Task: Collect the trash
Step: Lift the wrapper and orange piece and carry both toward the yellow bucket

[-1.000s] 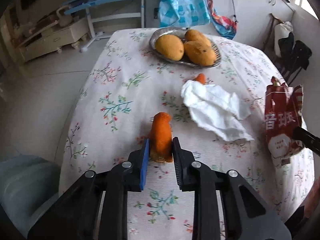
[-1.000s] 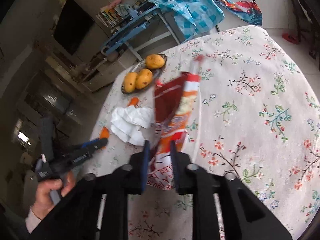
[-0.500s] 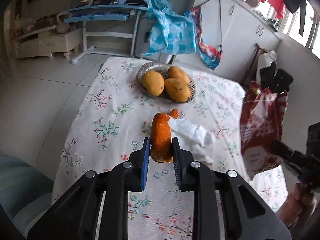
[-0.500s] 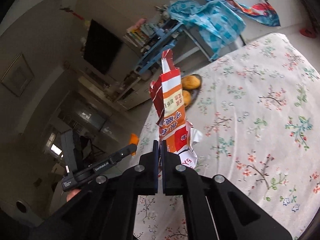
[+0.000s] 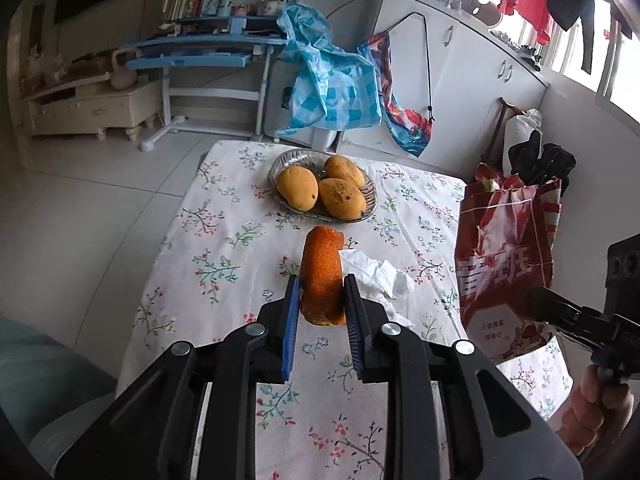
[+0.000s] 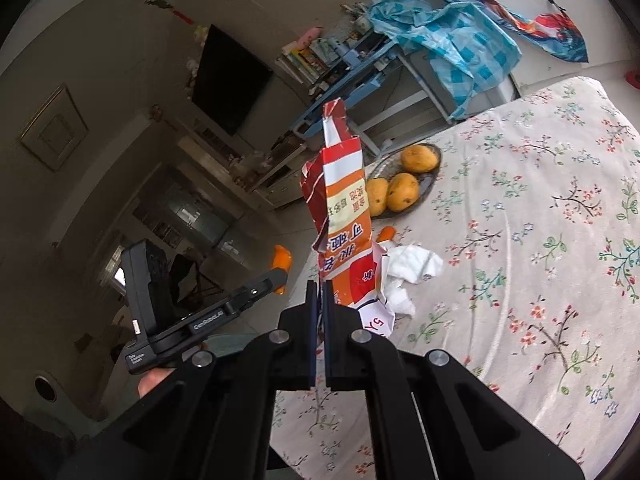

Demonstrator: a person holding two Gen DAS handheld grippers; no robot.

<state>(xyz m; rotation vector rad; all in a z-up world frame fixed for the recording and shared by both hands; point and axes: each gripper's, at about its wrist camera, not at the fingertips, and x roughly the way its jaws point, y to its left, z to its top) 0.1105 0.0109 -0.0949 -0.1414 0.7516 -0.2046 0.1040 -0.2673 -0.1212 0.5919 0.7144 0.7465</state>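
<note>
My left gripper (image 5: 320, 304) is shut on a piece of orange peel (image 5: 322, 272), held up above the flowered tablecloth (image 5: 224, 248). The same peel (image 6: 280, 258) shows at the left gripper's tip in the right wrist view. My right gripper (image 6: 320, 296) is shut on the lower edge of a torn red and orange snack bag (image 6: 344, 216), which stands upright in the air; in the left wrist view the bag (image 5: 504, 248) hangs at the right. A crumpled white tissue (image 5: 376, 276) and a small bit of orange peel (image 6: 386, 233) lie on the table.
A glass dish (image 5: 280, 164) with three mangoes (image 5: 298, 188) sits toward the far end of the table. Beyond it stand a blue desk (image 5: 208, 50), a blue checked bag (image 5: 328, 80) and white cabinets (image 5: 480, 72). A hand (image 5: 592, 408) grips the right gripper's handle.
Both grippers rose from the table with their loads. The right jaws closed tight on the snack bag, which swung upright. The left view now looks further across the room.
</note>
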